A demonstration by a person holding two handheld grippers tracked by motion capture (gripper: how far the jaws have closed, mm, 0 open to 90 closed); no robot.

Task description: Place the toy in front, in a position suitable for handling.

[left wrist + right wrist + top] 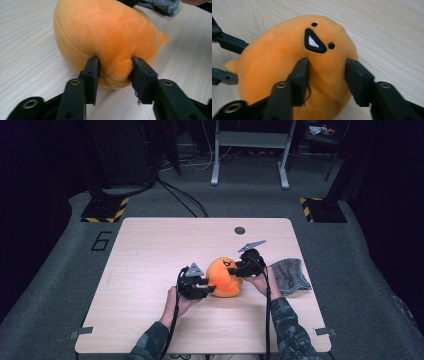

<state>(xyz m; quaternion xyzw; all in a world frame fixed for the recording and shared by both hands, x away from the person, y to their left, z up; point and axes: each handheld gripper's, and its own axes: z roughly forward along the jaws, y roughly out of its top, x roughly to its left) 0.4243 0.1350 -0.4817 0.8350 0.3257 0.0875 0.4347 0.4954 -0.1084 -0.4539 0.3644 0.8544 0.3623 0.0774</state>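
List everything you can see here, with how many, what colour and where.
plush toy: one, orange with a black embroidered face, middle of the table, pinched from both sides
cloth: one, grey, crumpled near the table's right edge
table: one, light wood, centre of the floor
round insert: one, dark, far part of the tabletop
left gripper: one, black, jaws pressing a fold of the toy
right gripper: one, black, jaws squeezing the toy below its face

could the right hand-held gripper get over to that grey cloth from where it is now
Probably yes, once it lets go. The right hand-held gripper is pinching the orange plush toy, but the grey cloth lies just beside that hand on bare table.
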